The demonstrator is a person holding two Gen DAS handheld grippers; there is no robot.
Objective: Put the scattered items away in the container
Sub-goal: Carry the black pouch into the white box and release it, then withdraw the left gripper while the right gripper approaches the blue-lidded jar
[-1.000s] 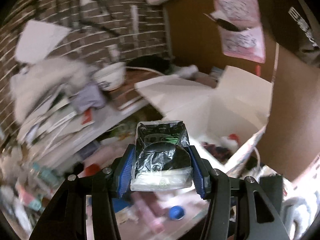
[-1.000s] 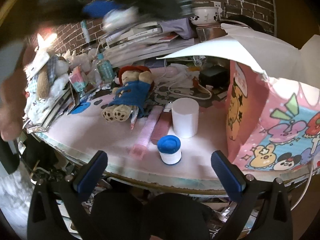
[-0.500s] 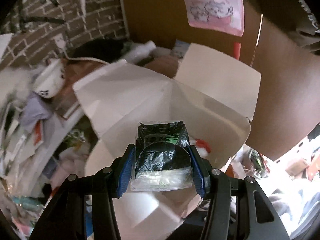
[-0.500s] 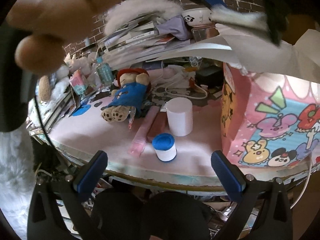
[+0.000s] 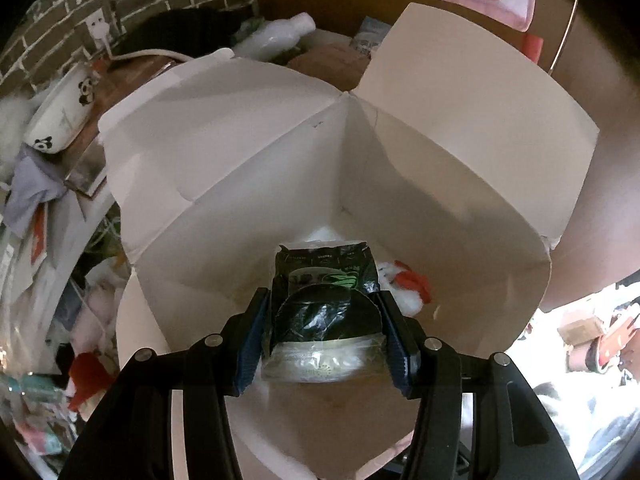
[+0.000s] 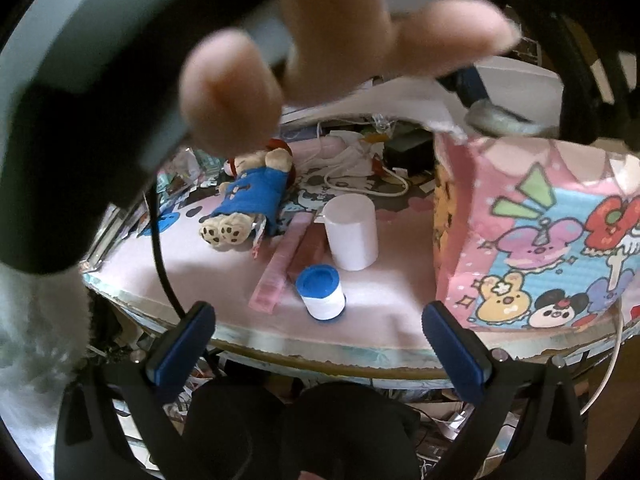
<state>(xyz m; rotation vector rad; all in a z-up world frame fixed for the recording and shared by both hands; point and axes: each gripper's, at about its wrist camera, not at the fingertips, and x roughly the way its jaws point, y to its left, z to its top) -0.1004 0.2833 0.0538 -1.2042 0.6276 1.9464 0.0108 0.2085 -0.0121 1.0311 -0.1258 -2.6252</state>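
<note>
One dark packet (image 5: 326, 312) is pinched in the left tongs (image 5: 324, 334), right above the open box (image 5: 460, 184). Next, let go so it drops inside. The right tongs (image 6: 318, 340) gape empty, near the blue-lidded jar (image 6: 320, 286) left of the box.

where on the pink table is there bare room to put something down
Bare pink top lies along the near edge, between the teddy bear and the blue-lidded jar, and between that jar and the cartoon box. Behind the white cylinder, cables and clutter crowd it.
</note>
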